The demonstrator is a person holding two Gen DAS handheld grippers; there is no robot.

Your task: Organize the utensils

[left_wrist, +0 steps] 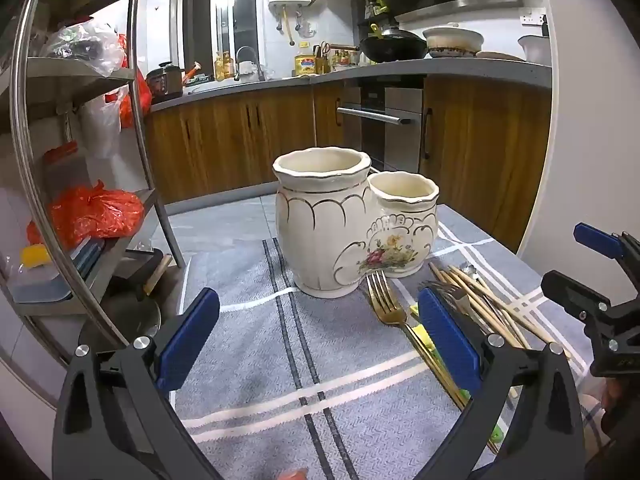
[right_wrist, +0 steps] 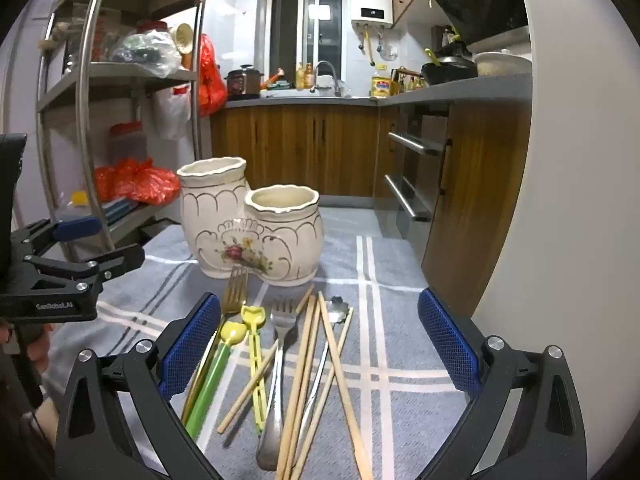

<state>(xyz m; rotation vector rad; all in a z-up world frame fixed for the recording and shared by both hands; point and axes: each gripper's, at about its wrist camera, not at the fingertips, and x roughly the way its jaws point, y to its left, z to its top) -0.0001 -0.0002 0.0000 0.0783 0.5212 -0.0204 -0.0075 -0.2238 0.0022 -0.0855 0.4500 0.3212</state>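
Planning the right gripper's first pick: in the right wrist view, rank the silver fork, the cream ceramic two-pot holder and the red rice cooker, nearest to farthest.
1. Silver fork: on the cloth, between the right gripper's open fingers.
2. Cream ceramic two-pot holder: behind the utensils, centre-left.
3. Red rice cooker: on the far counter.

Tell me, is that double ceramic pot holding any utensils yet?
Seemingly empty: nothing sticks out of either mouth of the ceramic utensil holder; its bottoms are hidden. The forks and chopsticks lie on the cloth.

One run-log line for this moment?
left gripper open, empty | right gripper open over utensil pile | ceramic holder empty
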